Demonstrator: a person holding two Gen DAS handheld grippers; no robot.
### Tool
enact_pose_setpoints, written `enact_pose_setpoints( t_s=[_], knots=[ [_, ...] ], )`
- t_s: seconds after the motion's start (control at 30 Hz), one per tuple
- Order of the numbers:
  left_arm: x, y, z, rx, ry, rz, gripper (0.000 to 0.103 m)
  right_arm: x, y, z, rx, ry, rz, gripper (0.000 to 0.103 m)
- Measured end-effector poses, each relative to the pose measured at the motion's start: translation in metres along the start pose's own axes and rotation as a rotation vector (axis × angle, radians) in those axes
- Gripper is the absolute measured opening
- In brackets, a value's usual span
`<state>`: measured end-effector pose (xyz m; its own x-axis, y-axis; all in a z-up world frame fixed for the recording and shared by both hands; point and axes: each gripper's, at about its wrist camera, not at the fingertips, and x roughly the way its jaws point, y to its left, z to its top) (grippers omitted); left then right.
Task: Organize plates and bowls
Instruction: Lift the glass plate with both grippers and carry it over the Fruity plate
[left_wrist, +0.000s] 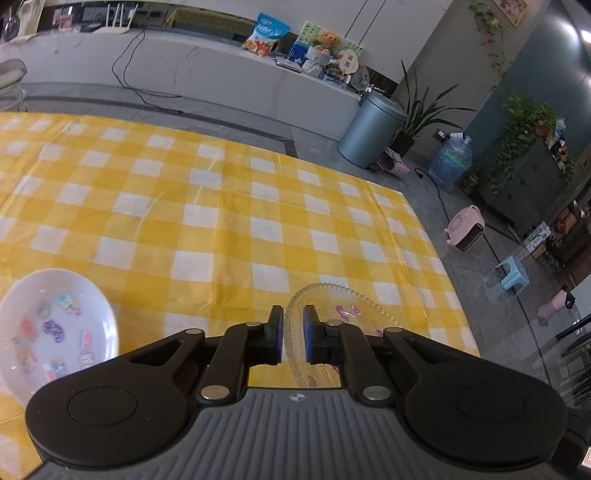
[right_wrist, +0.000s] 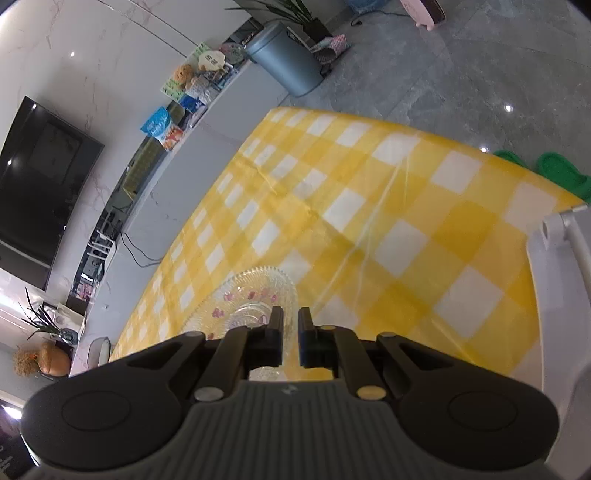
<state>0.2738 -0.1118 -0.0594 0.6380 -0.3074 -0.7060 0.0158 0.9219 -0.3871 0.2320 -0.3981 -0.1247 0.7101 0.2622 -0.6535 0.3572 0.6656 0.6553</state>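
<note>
1. Two grippers sit closest to me, each pinching the same clear glass dish (left_wrist: 334, 325) by opposite sides of its beaded rim. The left gripper (left_wrist: 293, 334) has its jaws drawn in on the rim, glass showing in the narrow slot between them. I judge the rim is taken edge-on because the dish is shallow and offers nothing else to hold.

2. The right gripper (right_wrist: 290, 338) is likewise nearly closed, with the glass edge running up between its jaws. A two-sided hold probably keeps the slippery, fragile dish level and stops it tipping.

3. That dish, with small pink motifs inside, is at the near edge of the worktop (left_wrist: 229, 206), which is covered in a yellow-and-white check cloth. Whether it rests on the cloth or is just clear of it I cannot tell.

4. Just to the left, apart from the dish, a white plate (left_wrist: 55, 321) with coloured stickers lies flat on the cloth. It looks like the likely partner for stacking or sorting.

5. At the right edge of the right wrist view a white frame (right_wrist: 554, 280) stands, perhaps a rack, though I cannot be sure.

6. Beyond, the cloth is bare, then the floor holds a grey bin (left_wrist: 369, 129).
</note>
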Motion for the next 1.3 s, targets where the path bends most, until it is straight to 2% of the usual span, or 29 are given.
enact_pose_setpoints(
  t_s=[0.37,0.83,1.3],
  knots=[
    [-0.042,0.010,-0.020,-0.068,-0.017,-0.010,0.010,-0.031,-0.003,-0.020,0.014,0.068,0.027,0.006],
    [-0.097,0.032,-0.056,-0.100,-0.024,0.031,0.010,-0.064,-0.006,-0.065,0.006,0.159,0.049,0.006],
    [-0.137,0.054,-0.089,-0.142,-0.025,0.054,0.010,-0.088,0.002,-0.103,-0.055,0.200,0.033,0.006]
  ],
)
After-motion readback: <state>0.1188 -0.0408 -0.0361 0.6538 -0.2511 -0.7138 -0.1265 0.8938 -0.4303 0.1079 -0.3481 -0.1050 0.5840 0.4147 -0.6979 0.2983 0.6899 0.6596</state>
